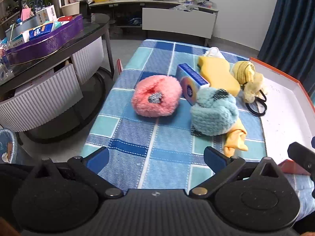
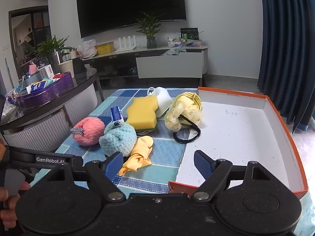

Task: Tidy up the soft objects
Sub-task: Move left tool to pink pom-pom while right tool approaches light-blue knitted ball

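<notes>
**Soft things on the checked cloth, both claws wide and holding nothing**

The left gripper hangs low over the near edge of the blue checked cloth, its blue-padded fingers spread wide with only cloth between them. The right gripper is also spread wide and holds nothing; one finger sits over the cloth and the other over the near corner of the box, a shallow white tray with orange walls that lies at the right side of the cloth.

The soft things lie in a loose group on the cloth, all outside the box. A pink puff with a checked tag sits furthest left. Just beside it is a light blue puff, which touches a blue packet behind it and lies partly over a crumpled yellow cloth. Behind these lies a yellow sponge, with a white cup on its side at its far end. Next to the box edge sits a yellow fluffy bundle and a black hair band, which reaches onto the box edge.

To the left stands a dark side table with a purple tin full of small packets. A television hangs on the far wall above a low cabinet.
</notes>
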